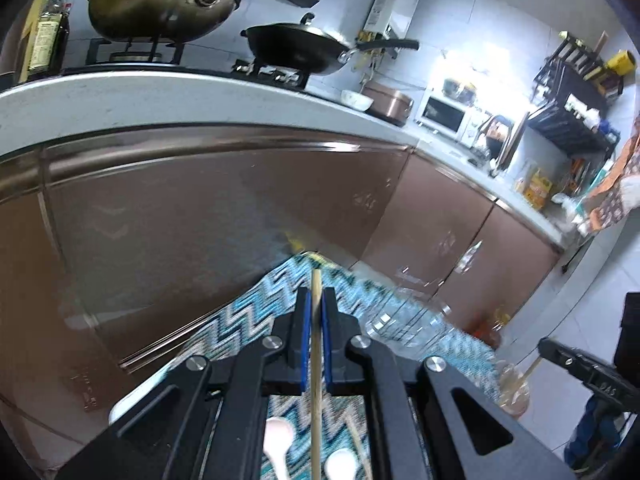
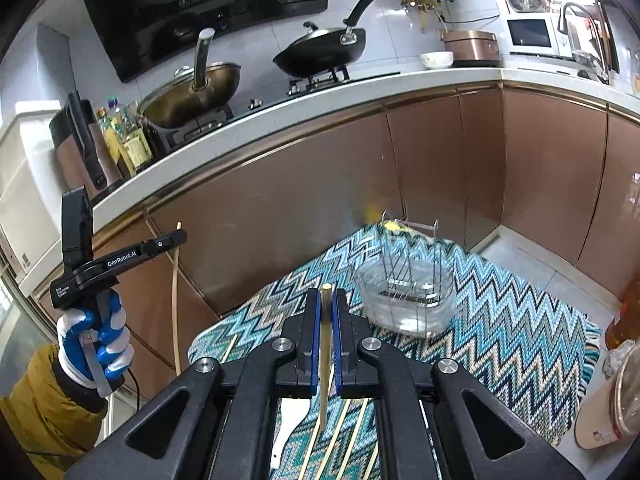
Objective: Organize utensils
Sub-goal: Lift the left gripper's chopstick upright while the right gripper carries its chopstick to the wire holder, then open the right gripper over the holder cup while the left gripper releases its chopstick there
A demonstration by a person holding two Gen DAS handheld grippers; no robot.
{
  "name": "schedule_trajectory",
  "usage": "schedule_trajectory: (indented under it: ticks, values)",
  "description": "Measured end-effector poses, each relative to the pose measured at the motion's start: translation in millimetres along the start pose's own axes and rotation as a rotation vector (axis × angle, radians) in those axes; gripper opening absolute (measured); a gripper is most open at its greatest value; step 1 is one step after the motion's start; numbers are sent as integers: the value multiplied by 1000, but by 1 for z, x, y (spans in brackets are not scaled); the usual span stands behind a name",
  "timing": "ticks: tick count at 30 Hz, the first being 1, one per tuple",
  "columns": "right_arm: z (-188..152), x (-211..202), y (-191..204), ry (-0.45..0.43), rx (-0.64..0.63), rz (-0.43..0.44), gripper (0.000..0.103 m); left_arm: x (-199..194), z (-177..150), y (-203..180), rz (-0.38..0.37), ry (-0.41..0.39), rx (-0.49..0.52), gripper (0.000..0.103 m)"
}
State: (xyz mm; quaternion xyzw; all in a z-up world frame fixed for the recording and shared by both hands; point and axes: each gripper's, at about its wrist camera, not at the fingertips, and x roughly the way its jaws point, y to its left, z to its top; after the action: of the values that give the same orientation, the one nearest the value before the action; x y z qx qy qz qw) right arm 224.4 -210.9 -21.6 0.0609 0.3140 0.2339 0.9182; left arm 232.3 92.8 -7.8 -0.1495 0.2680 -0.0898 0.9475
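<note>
One pale wooden chopstick (image 1: 316, 344) is held upright in the narrowed jaws of the left gripper (image 1: 316, 340); another pale wooden chopstick (image 2: 325, 344) is clamped in the right gripper (image 2: 325, 344). The clear plastic basin with a wire utensil rack (image 2: 406, 292), at one o'clock on the zigzag-patterned table (image 2: 520, 320), appears unfilled. More chopsticks (image 2: 340, 436) and white plastic spoons (image 1: 278, 440) are left lying, so little seems done

Left wrist view: tilted, looks along its fingers (image 1: 307, 334) toward cabinets (image 1: 224, 216), close over zigzag cloth (image 1: 256, 308). Right wrist view: upright, same direction. Shared: cloth (image 2: 500, 312), cabinets (image 2: 304, 216), stove pans (image 2: 320, 50).
</note>
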Motion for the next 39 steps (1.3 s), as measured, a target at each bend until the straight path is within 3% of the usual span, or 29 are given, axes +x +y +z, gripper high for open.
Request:
schedule_trajectory:
  ticks: [9,15,20,27,34,39]
  values:
    - [39,-15,-20,-111,24,2,6,24,39,-31,-128,-89,-66,4]
    - [70,-21,-36,-217,30,-21,6,45,68,-61,-157,-230,-110,4]
    - [88,-15,-45,-286,6,-64,5,69,77,-98,-123,-355,-88,4]
    - [90,19,-61,-319,-39,-111,5,127,58,-138,-38,-426,-14,4]
    - [69,67,-79,-306,-78,-165,5,175,19,-147,46,-447,34,5]
    - [38,104,-87,-245,-97,-181,5,198,-5,-141,77,-431,29,5]
